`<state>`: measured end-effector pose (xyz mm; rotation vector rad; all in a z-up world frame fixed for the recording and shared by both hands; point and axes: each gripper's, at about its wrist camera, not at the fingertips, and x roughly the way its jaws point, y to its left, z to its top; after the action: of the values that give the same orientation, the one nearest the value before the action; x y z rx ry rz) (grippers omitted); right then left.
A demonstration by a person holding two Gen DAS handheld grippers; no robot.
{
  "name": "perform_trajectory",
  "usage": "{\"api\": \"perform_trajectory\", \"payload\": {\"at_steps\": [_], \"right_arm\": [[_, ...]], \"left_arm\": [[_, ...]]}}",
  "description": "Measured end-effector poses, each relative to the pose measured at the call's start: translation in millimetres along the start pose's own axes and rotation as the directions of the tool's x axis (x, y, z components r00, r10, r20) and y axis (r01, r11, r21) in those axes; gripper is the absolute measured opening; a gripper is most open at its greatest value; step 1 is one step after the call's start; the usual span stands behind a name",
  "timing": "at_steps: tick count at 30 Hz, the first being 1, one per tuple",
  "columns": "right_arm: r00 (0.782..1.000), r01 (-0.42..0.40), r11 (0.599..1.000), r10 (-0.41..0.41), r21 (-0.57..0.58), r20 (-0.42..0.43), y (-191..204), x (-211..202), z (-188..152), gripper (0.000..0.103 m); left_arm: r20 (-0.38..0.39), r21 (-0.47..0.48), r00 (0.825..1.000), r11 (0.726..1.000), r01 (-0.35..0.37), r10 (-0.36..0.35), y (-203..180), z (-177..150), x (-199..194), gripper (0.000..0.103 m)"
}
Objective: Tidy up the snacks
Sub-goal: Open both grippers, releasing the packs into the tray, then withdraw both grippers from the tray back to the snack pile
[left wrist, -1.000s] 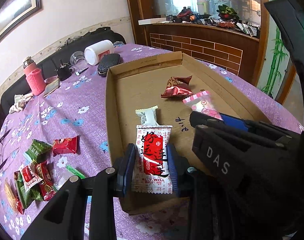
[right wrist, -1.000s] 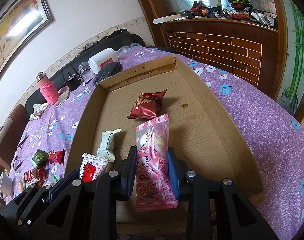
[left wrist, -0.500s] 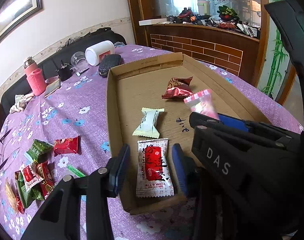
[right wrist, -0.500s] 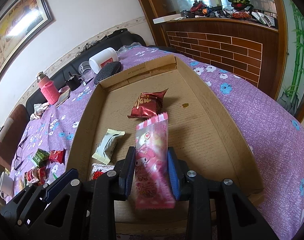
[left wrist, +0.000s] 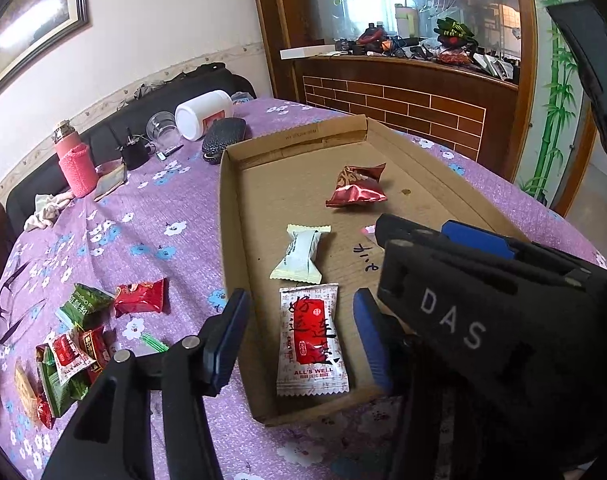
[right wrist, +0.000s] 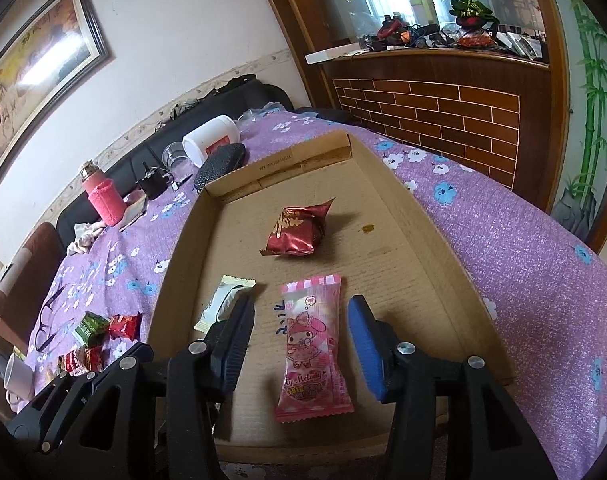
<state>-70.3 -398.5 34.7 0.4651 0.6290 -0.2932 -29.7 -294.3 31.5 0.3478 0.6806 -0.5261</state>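
Pink striped packet [right wrist: 313, 344]; red-and-white packet [left wrist: 311, 340]; brown tray [left wrist: 239, 248]; purple flowered tablecloth [left wrist: 143, 240].

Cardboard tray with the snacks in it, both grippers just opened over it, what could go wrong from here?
The white and red packet lies by the cardboard tray near wall, between the open left gripper fingers; pulling back low might drag it out. The pink packet likewise sits between the open right gripper fingers and could snag. The two grippers crowd together at the tray's near end, so they may bump when heading for the loose snacks on the tablecloth.
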Motion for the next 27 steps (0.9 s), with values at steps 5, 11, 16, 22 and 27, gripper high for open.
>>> {"api": "perform_trajectory", "payload": {"at_steps": [5, 11, 16, 22, 27], "right_arm": [[1.0, 0.003, 1.0, -0.003, 0.002, 0.022, 0, -4, 2, 0.054], [0.994, 0.008, 1.0, -0.01, 0.018, 0.107, -2, -20, 5, 0.061], [0.987, 0.02, 0.999, -0.025, 0.035, 0.159, -5, -30, 8, 0.062], [0.985, 0.028, 0.998, -0.038, 0.059, 0.167, -10, -31, 10, 0.063], [0.984, 0.035, 0.998, -0.044, 0.053, 0.175, -10, -33, 10, 0.063]], "left_arm": [[0.008, -0.006, 1.0, 1.0, -0.008, 0.008, 1, 0, -1, 0.06], [0.034, -0.017, 0.999, 0.999, -0.029, 0.03, 5, 2, -7, 0.062], [0.057, -0.034, 0.997, 0.998, -0.044, 0.045, 10, 4, -12, 0.062], [0.058, -0.077, 0.996, 0.995, -0.057, 0.062, 22, 6, -21, 0.063], [0.012, -0.15, 0.999, 0.988, -0.038, 0.041, 41, 9, -35, 0.064]]}}
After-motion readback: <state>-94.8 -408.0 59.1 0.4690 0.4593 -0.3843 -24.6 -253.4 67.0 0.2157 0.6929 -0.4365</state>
